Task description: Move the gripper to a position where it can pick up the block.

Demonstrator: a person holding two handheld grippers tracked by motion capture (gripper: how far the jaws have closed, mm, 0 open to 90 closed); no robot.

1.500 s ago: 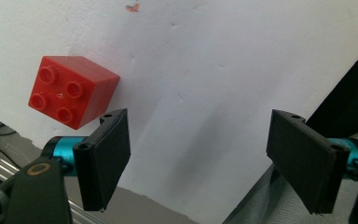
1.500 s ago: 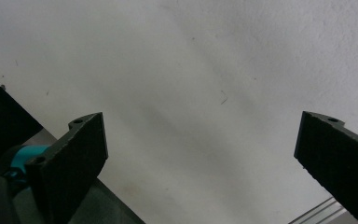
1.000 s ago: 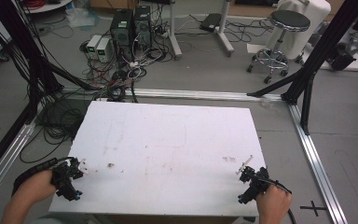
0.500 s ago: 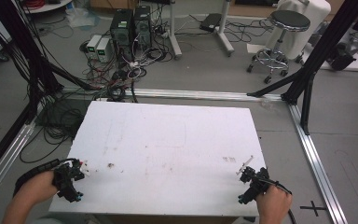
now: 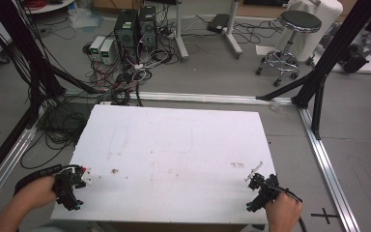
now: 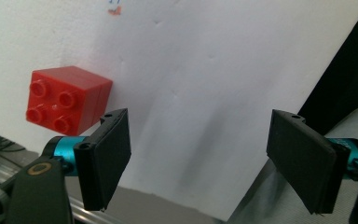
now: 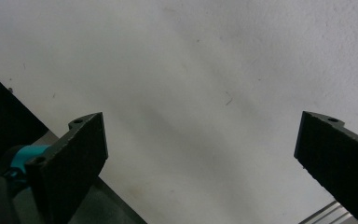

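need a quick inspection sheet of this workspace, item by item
surface: white table, faint brown marks, otherwise bare
job's things: red four-stud brick on the table beside the left gripper, outside its fingers
clutter: nothing seen on the table
grippers: left open; right gripper open, nothing held
cables: tangle on the floor beyond the far left corner
surroundings: computer towers, stool, black frame posts

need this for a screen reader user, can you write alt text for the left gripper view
A red toy brick with four studs lies on a white table, just outside the left claw, whose two black jaws stand wide open with nothing between them. The brick sits beyond the jaw at the picture's left, and the table's edge runs below.
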